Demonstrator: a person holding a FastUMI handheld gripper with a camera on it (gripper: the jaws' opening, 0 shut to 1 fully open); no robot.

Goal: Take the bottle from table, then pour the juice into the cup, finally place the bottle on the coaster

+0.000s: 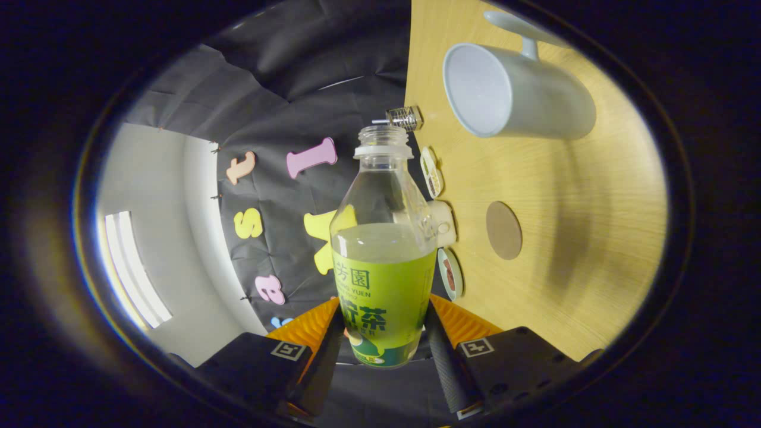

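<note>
Clear plastic bottle [383, 249], cap off, green label, greenish juice up to about the shoulder. Clamped between both fingers of the tool [383, 333], gripped at the labelled lower part, held clear of the bench [571, 279]. Pale wooden bench beyond, rolled sideways in view. On it: pale cup [517, 92] with handle, round brown coaster [503, 230], small dishes [450, 273] along the far edge. Black cloth wall [309, 89] behind.

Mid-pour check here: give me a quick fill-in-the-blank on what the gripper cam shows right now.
1. The gripper is shut on the ____.
2. The bottle's neck has no ____ on it.
3. The mug on the wooden table holds ____ juice so far.
4. The round brown coaster has ____ standing on it.

Missing words: bottle; cap; no; nothing
</note>
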